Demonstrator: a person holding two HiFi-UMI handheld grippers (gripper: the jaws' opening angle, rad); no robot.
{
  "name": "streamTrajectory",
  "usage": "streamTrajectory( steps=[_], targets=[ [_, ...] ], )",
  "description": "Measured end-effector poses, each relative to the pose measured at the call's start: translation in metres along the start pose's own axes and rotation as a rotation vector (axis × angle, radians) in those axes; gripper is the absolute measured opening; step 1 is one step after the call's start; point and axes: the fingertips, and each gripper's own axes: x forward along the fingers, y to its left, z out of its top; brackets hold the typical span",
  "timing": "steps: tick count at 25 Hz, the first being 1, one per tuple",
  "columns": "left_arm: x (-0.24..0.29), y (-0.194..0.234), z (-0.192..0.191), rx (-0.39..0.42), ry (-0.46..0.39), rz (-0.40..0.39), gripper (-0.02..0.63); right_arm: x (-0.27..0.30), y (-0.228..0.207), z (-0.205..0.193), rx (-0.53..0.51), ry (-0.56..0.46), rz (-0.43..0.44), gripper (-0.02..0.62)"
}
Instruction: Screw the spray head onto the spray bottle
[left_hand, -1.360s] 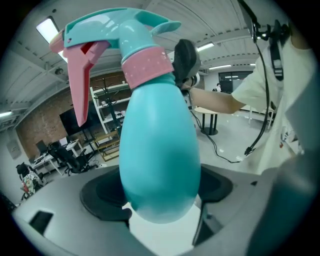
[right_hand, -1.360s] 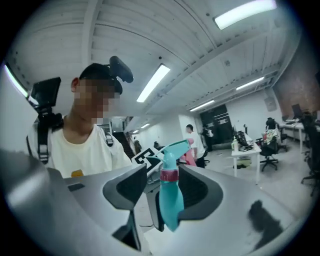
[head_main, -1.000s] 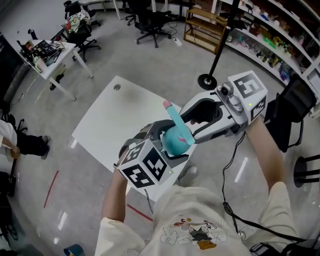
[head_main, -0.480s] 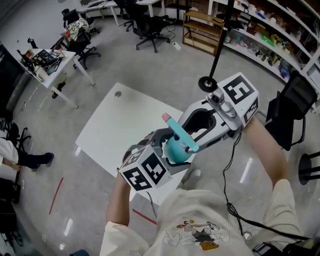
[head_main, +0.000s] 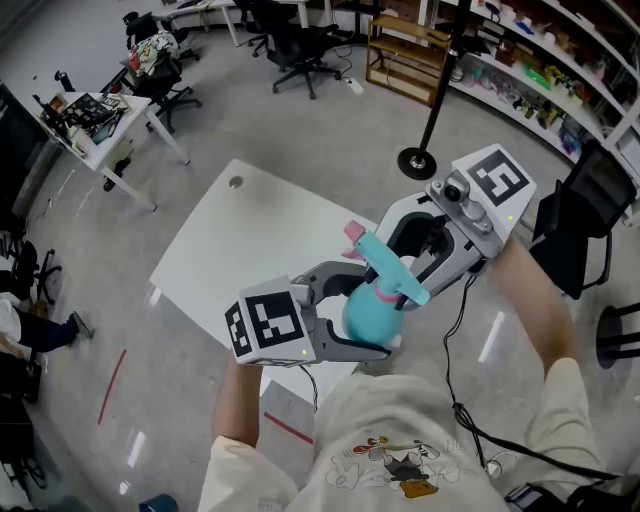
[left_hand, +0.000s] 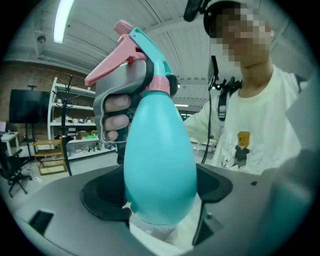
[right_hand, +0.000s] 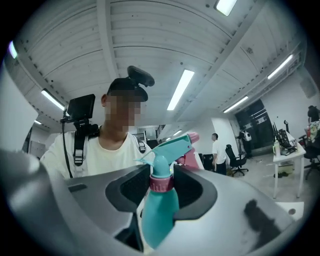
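held up over the near edge of the white table (head_main: 230, 250), my left gripper (head_main: 365, 318) clamps the spray bottle (left_hand: 160, 160) by its belly to stop it turning, while my right gripper (right_hand: 161, 192), jaws just closed in, pinches the pink collar (right_hand: 161, 183) under the spray head (right_hand: 167, 147), apparently to twist it tight.

The head view looks steeply down from above the person's chest onto the bottle (head_main: 372, 305), close below it, with the table (head_main: 230, 250) and floor (head_main: 300, 120) farther down. The left gripper view sits just under the bottle's base, very near, facing up along it toward the person (left_hand: 250, 110) at right and the ceiling (left_hand: 165, 40). The right gripper view, roughly level, is close on the spray head (right_hand: 166, 149), with the person at left. All three share the bottle; both gripper views share person and ceiling
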Motion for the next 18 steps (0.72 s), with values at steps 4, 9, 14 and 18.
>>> streamTrajectory(
  steps=[4, 9, 14, 18],
  targets=[
    [0.003, -0.003, 0.006, -0.015, -0.052, -0.046, 0.413, 0.0, 0.0, 0.004, -0.024, -0.023, 0.004, 0.144],
    [0.012, 0.007, 0.01, 0.012, -0.037, 0.063, 0.413, 0.0, -0.003, 0.007, -0.009, -0.048, -0.022, 0.144],
    [0.012, 0.014, 0.013, 0.003, -0.081, 0.143, 0.413, 0.0, -0.008, 0.008, -0.031, -0.085, -0.073, 0.144],
    [0.012, 0.022, 0.024, -0.002, -0.093, 0.195, 0.413, -0.006, -0.009, 0.016, -0.035, -0.096, -0.091, 0.143]
  ],
)
